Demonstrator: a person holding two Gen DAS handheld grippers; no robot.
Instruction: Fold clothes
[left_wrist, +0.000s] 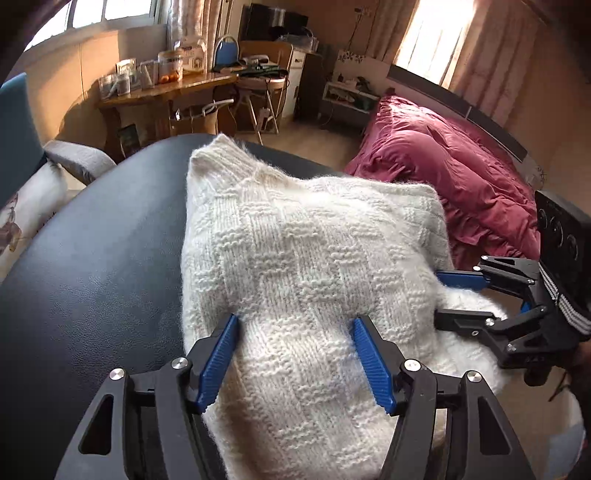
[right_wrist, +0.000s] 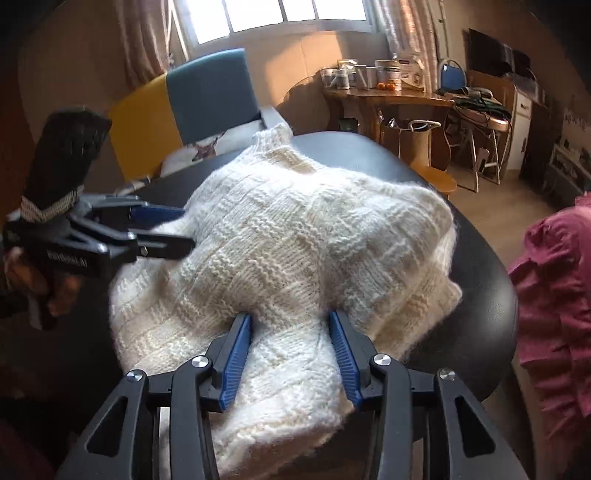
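- The black table (left_wrist: 85, 280) is the landmark: a round, dark, leather-look top, with a red quilt (left_wrist: 461, 177) on a bed off its far right side and a blue and yellow chair (right_wrist: 199, 99) beyond its far left edge.
- The white knitted sweater (left_wrist: 295, 266) lies heaped on the table, bunched into a thick mound, its ribbed collar (left_wrist: 221, 155) pointing toward the table's far edge and its near end hanging over the near edge.
- The left gripper (left_wrist: 295, 321) stands at the near edge with jaws spread wide and a band of knit between them, not pinched shut.
- The right gripper (right_wrist: 290, 315), just right of it, likewise straddles a fold with jaws parted.
- Progress, as I judge it: the sweater looks partly gathered, layers doubled, but nothing is flat or squared. Smoothing and the final folds seem left to do.
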